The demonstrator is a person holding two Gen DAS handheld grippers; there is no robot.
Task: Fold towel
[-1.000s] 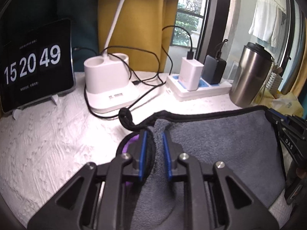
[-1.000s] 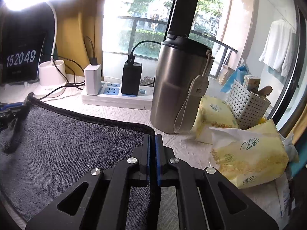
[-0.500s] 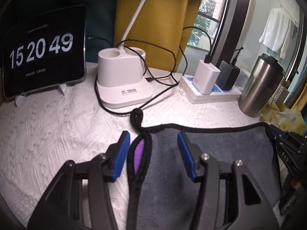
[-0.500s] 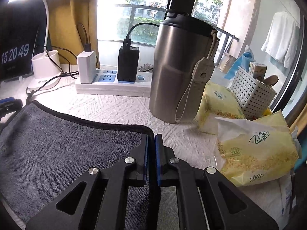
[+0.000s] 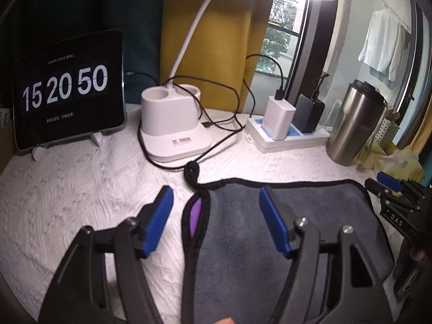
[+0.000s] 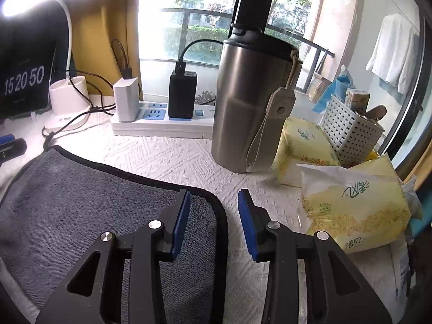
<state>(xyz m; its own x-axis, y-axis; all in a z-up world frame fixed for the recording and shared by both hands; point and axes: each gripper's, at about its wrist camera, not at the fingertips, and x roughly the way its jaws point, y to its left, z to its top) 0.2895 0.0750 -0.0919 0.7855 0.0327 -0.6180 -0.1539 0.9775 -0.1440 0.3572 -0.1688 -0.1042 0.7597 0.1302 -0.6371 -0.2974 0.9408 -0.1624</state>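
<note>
A grey towel (image 5: 310, 221) with black trim lies folded flat on the white textured tablecloth, a purple underside showing at its left edge (image 5: 195, 216). It also shows in the right wrist view (image 6: 89, 202). My left gripper (image 5: 216, 216) is open, its jaws straddling the towel's far left corner without holding it. My right gripper (image 6: 213, 216) is open over the towel's far right corner, the trim lying between the jaws. The right gripper also shows at the right edge of the left wrist view (image 5: 391, 191).
Behind the towel stand a tablet clock (image 5: 67, 91), a white lamp base (image 5: 172, 124) with black cables, a power strip (image 6: 162, 121) with chargers, and a steel tumbler (image 6: 253, 102). Tissue packs (image 6: 353, 210) and a white basket (image 6: 351, 135) crowd the right side.
Both grippers have opened and let go of the towel corners; the left opened first, the right after. The towel now lies flat. Both grippers have drawn back slightly.
</note>
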